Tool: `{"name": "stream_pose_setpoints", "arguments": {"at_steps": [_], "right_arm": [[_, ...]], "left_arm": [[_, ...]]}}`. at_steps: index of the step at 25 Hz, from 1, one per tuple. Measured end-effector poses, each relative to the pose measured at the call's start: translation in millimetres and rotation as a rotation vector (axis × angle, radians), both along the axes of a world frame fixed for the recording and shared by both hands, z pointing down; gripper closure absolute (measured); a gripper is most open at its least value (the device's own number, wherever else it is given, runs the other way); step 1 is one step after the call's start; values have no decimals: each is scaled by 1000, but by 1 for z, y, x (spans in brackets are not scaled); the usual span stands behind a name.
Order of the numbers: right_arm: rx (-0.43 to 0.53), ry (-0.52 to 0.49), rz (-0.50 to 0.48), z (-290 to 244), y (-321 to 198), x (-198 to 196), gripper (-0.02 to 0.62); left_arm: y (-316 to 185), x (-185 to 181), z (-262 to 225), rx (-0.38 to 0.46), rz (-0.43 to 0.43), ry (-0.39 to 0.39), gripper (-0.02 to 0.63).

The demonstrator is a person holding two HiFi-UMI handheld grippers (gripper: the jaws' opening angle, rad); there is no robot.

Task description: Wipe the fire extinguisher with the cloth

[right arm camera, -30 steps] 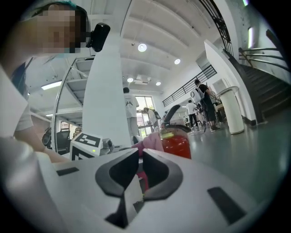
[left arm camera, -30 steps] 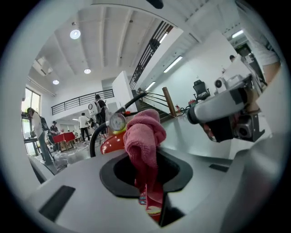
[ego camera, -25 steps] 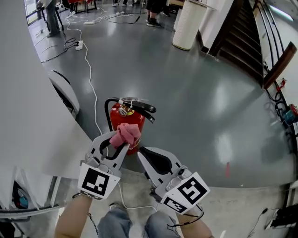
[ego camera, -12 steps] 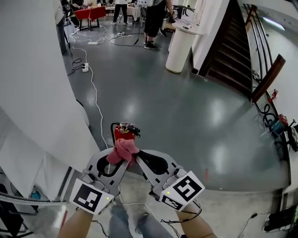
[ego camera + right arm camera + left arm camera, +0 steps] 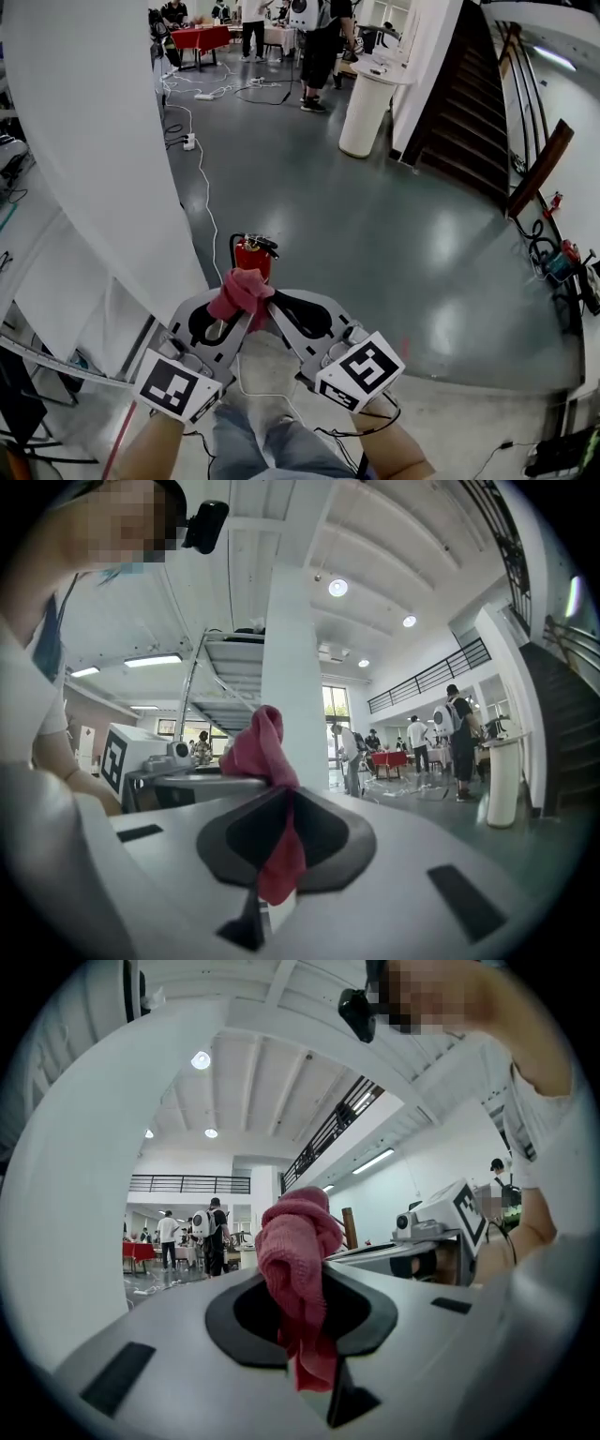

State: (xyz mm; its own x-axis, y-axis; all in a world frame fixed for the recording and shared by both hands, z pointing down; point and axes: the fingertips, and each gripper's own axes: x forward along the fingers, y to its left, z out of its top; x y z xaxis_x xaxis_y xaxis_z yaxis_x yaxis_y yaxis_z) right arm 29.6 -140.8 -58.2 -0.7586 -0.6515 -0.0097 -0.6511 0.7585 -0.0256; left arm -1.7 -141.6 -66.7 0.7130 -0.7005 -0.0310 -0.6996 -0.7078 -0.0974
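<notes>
A small red fire extinguisher (image 5: 253, 257) with a black handle stands on the grey floor beside a white pillar. Just in front of it in the head view, a bunched pink cloth (image 5: 242, 292) is held up where both grippers meet. My left gripper (image 5: 228, 319) is shut on the cloth (image 5: 295, 1260), whose tail hangs down through the jaws. My right gripper (image 5: 274, 317) comes in from the right, and its jaws also pinch a strip of the cloth (image 5: 279, 850). Both gripper views point up and across the hall, so neither shows the extinguisher.
A wide white pillar (image 5: 103, 141) rises at the left. A white cable (image 5: 202, 187) runs along the floor past the extinguisher. A white cylinder (image 5: 366, 112), dark stairs (image 5: 478, 103), standing people (image 5: 323, 47) and a red table (image 5: 202, 37) are farther back.
The head view has risen, so the extinguisher looks smaller and farther off. Both grippers have come up from it with the cloth. The right gripper has closed in onto the cloth.
</notes>
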Motion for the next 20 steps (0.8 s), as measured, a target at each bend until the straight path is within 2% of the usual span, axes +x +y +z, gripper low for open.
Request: {"name": "stream_pose_setpoints", "arguments": {"at_steps": [4,9,12,16,20], "right_arm": [[14,1,26,-8,14,4,578],[31,16,49,-17,26,-5,581],[38,13,76,-22,36,-16,581],[34,10,108,-23,46,-35,581],[39,2,129,-27,53,-48,581]], "left_arm": [[17,1,-5,-9,-2,7,525],[28,-5,-11,-19,39,34,525],[35,-15,-15,-21,58,43,525],[46,-34,-19,5,70,16,525],[54,-47,-23,2,96,35,525]]}}
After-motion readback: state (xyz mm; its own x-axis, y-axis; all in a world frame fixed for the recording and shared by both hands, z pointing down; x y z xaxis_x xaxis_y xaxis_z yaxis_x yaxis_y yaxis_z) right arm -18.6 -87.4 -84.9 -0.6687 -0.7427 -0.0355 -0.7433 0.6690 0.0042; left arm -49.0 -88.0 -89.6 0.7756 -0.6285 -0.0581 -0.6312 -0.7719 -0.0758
